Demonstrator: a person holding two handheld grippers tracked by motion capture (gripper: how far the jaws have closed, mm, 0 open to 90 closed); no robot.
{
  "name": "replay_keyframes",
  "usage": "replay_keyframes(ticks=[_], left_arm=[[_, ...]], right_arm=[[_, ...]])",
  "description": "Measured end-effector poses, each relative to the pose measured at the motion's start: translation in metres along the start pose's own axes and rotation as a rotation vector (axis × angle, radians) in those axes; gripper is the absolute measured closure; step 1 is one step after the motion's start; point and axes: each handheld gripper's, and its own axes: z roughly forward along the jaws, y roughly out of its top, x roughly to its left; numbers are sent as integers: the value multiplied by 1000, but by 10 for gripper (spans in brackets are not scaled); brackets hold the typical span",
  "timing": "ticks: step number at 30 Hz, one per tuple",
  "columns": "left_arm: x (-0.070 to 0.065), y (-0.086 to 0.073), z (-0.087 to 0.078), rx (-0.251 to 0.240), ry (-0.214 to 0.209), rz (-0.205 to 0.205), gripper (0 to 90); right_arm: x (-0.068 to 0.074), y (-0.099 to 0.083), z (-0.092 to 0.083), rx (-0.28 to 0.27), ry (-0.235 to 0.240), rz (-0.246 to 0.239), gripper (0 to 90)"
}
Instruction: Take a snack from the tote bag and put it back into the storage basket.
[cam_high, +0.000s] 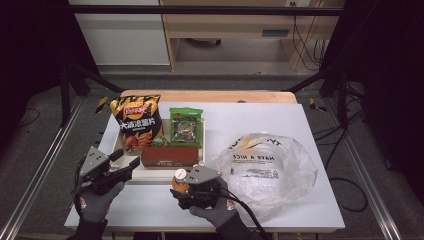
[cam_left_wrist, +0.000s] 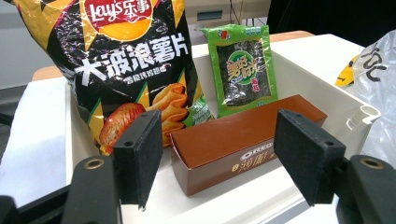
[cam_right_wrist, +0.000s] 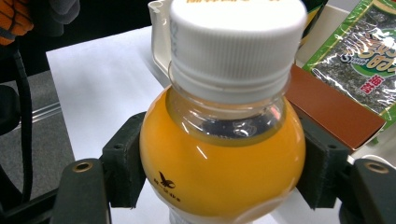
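My right gripper (cam_right_wrist: 224, 165) is shut on a small bottle of orange juice (cam_right_wrist: 219, 140) with a white cap (cam_right_wrist: 236, 32); both pads press on its round shoulder. In the high view this bottle (cam_high: 178, 183) stands upright in the right gripper (cam_high: 180, 189), just in front of the white tray (cam_high: 150, 174). My left gripper (cam_left_wrist: 219, 158) is open, with nothing between its pads, and faces a brown Oreo box (cam_left_wrist: 233, 144) lying in the tray (cam_left_wrist: 327, 93). From above, the left gripper (cam_high: 128, 160) sits at the tray's front left corner.
A black Lay's chips bag (cam_high: 136, 122) and a green seaweed pack (cam_high: 185, 126) lean in the tray behind the Oreo box (cam_high: 169, 156). A crumpled clear plastic bag (cam_high: 267, 167) lies to the right on the white table (cam_high: 310, 210).
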Motion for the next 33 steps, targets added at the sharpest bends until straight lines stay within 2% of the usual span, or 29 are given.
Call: replay_keyframes(ticks=[5, 10, 17, 25, 29, 33], left_arm=[[-1, 0, 0, 0, -1, 2, 322], [-3, 0, 0, 0, -7, 6, 322], [-8, 1, -2, -6, -19, 18, 320], [-23, -3, -6, 0, -52, 45, 304], [-36, -11, -4, 25, -84, 71, 293], [-46, -16, -2, 43, -112, 93, 285]], right_arm=[[-1, -3, -2, -14, -3, -2, 298], [0, -3, -8, -25, -21, -30, 191], [-5, -5, -36, -76, -29, -22, 183], [-29, -15, -79, -159, -86, 48, 241], [-42, -20, -91, -184, -125, 85, 297], [-54, -27, -96, -171, -168, 104, 340]])
